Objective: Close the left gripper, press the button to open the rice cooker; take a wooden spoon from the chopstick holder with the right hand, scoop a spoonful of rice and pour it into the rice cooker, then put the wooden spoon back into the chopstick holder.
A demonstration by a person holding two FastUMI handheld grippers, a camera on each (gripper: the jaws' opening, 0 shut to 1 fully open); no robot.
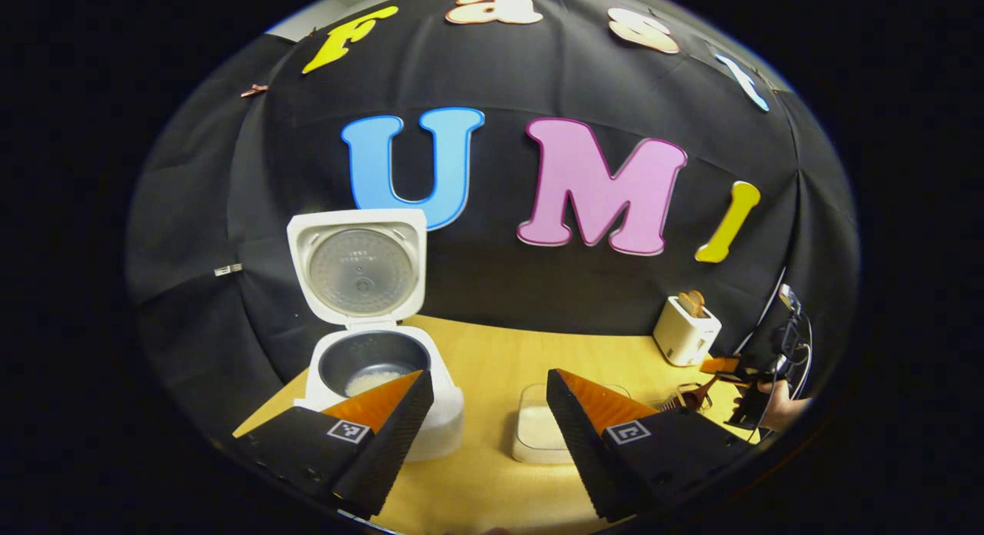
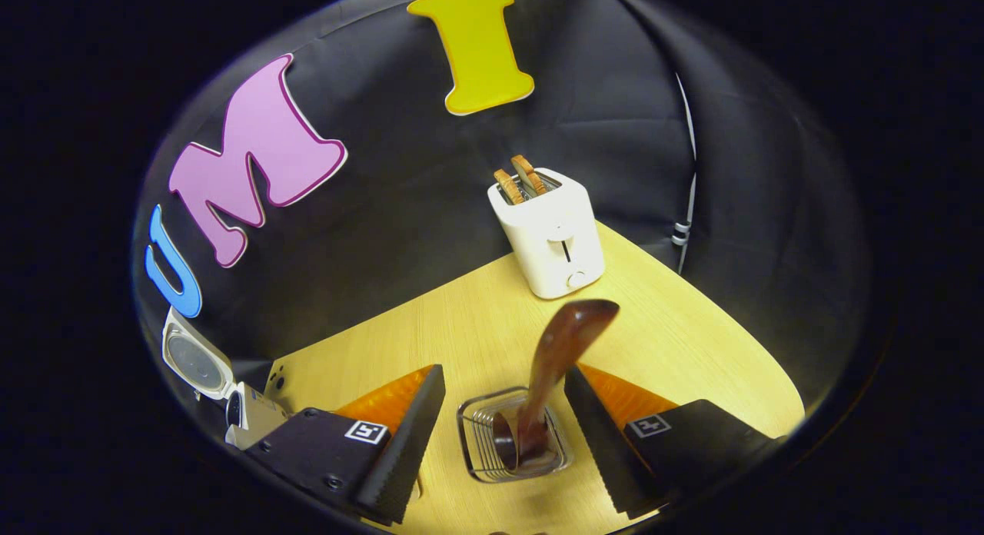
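Note:
The white rice cooker (image 1: 384, 412) stands open at the left, its lid (image 1: 357, 266) upright, and a little rice lies in the dark pot (image 1: 373, 366). My left gripper (image 1: 489, 375) hovers open in front of it, holding nothing. A clear box of rice (image 1: 538, 431) sits between its fingers, farther off. In the right gripper view, a brown wooden spoon (image 2: 565, 350) stands in the wire chopstick holder (image 2: 477, 443), wide end up. My right gripper (image 2: 504, 370) is open around the spoon without touching it. The right gripper (image 1: 738, 377) and a hand also appear at the far right of the left gripper view.
A white toaster (image 2: 553, 235) with two slices of bread stands at the back of the wooden table (image 2: 676, 343), behind the holder. The rice cooker (image 2: 250, 416) shows at the left edge of the right gripper view. The booth's black cloth wall closes the back.

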